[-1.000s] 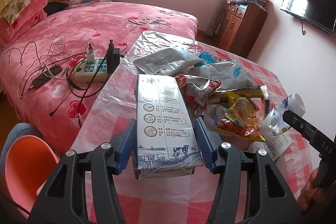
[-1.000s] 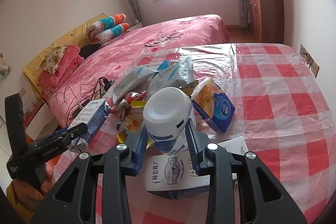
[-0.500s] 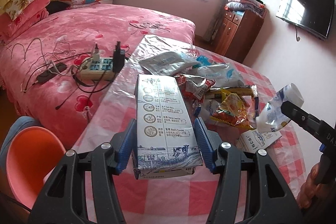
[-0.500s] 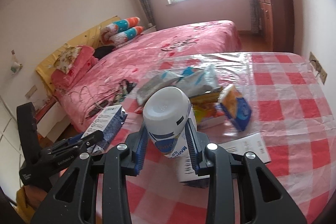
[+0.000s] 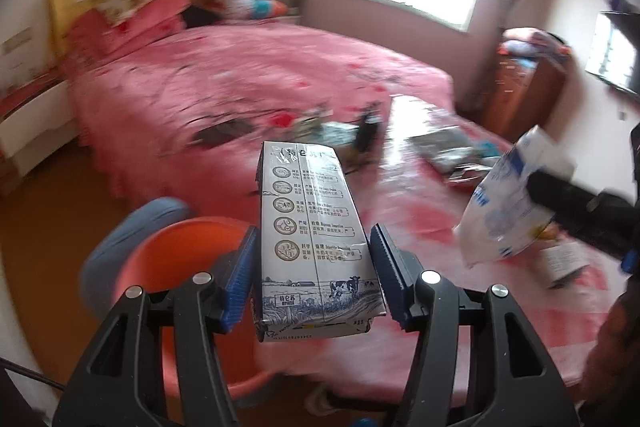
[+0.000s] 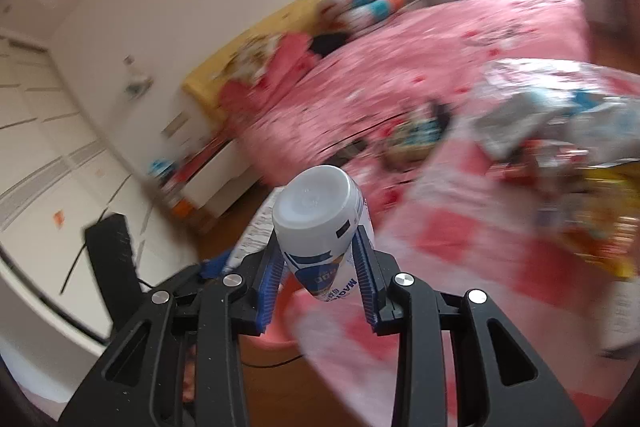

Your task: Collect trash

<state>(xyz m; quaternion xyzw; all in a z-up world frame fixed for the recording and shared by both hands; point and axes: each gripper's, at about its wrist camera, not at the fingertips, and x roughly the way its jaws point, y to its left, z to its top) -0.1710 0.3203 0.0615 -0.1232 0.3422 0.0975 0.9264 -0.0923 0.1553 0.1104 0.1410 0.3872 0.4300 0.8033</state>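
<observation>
Your left hand-held gripper (image 5: 312, 277) holds the milk carton (image 5: 312, 227) at lower centre of the frame, with the basin (image 5: 176, 255) below it at lower left. The bed (image 5: 240, 87) lies behind, and the littered surface (image 5: 460, 327) spreads to the right.

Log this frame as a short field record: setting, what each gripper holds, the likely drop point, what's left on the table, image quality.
setting: bedroom, pink bed beside a checked table
left gripper: shut on milk carton
right gripper: shut on white pouch
likely drop point: orange bin at the table's edge, below the carton
left on table: wrappers, blurred
image quality: heavy motion blur in both views
</observation>
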